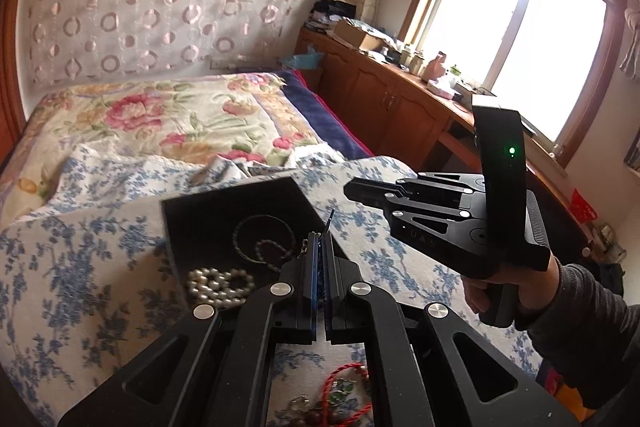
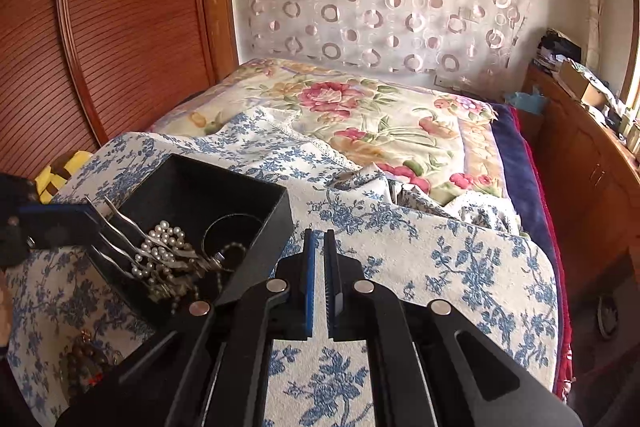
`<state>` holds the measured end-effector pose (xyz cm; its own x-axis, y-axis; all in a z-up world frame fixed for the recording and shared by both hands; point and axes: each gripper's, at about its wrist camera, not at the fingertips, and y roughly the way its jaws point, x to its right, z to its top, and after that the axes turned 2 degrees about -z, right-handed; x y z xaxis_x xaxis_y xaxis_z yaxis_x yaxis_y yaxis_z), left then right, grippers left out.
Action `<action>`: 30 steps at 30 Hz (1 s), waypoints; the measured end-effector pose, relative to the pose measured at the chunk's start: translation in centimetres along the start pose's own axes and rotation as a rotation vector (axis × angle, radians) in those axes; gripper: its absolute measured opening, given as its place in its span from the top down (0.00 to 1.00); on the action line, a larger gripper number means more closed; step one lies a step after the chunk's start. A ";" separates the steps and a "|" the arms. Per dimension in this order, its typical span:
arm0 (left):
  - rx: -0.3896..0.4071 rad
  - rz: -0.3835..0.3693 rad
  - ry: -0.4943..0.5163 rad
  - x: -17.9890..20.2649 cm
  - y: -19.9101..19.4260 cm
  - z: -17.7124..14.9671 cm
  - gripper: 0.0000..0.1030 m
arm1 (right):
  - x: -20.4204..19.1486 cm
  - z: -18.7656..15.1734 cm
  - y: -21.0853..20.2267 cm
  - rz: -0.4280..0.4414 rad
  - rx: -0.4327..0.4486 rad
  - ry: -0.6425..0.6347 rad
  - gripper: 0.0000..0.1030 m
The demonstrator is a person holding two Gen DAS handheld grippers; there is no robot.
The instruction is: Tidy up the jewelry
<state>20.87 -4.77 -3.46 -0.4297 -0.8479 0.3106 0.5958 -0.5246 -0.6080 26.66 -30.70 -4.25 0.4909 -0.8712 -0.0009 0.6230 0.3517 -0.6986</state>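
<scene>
The black tray point(image 1: 224, 215) with the pearl necklace point(image 1: 220, 285) is seen just ahead-left of the left gripper point(image 1: 320, 247), jaws closed, perhaps on a thin chain; the right gripper point(image 2: 320, 247) is nearly closed, empty.

Loose pile of jewelry point(image 1: 332, 399) at the bottom of the left wrist view, mostly hidden behind the left gripper point(image 1: 320, 243); only a red cord and green beads visible through its frame. Small chain at the shut fingertips point(image 1: 309, 251), too small to tell whether pinched. Black tray point(image 1: 208, 215) partly covered by the same gripper. In the right wrist view, brown beads point(image 2: 84, 359) cut off at the lower left, blurred. Yellow and brown object point(image 2: 60, 171) half hidden behind the blue floral cloth point(image 2: 460, 267). Items on the wooden cabinet point(image 1: 380, 95) too small to identify.
</scene>
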 end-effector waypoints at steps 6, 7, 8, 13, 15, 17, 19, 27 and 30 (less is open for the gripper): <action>-0.036 -0.029 -0.071 -1.2 1.5 -0.3 0.99 | 0.0 -0.4 -0.8 -0.011 0.016 -0.013 0.94; -0.035 -0.030 -0.085 -1.8 1.7 -0.4 0.99 | -0.1 -0.5 -0.9 -0.010 0.015 -0.015 0.94; -0.030 -0.037 -0.096 -2.2 1.8 -0.4 0.99 | -0.2 -0.5 -0.9 -0.010 0.014 -0.017 0.94; -0.026 0.012 -0.099 -3.4 1.8 -0.3 0.96 | -0.4 -0.7 -1.0 -0.011 0.011 -0.023 0.94; -0.037 0.058 -0.081 -3.7 2.1 -0.3 0.93 | -0.6 -0.8 -1.0 -0.011 0.012 -0.026 0.94; -0.046 0.099 -0.072 -4.2 2.3 -0.2 0.92 | -0.6 -0.8 -1.0 -0.010 0.013 -0.024 0.94; -0.048 0.152 -0.061 -4.6 2.2 -0.1 0.92 | -0.8 -0.9 -1.2 -0.010 0.016 -0.024 0.94; -0.019 0.257 -0.032 -5.2 0.2 -0.4 0.68 | -1.3 -1.8 -2.3 -0.001 0.019 -0.013 0.94; -0.010 0.276 -0.026 -4.8 -0.9 -0.9 0.65 | -2.0 -2.8 -3.2 0.015 0.020 -0.009 0.94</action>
<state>21.78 -0.15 -5.07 -0.2343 -0.9604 0.1509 0.6814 -0.2730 -0.6791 21.97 -31.02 -3.96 0.5056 -0.8628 -0.0053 0.6276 0.3720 -0.6839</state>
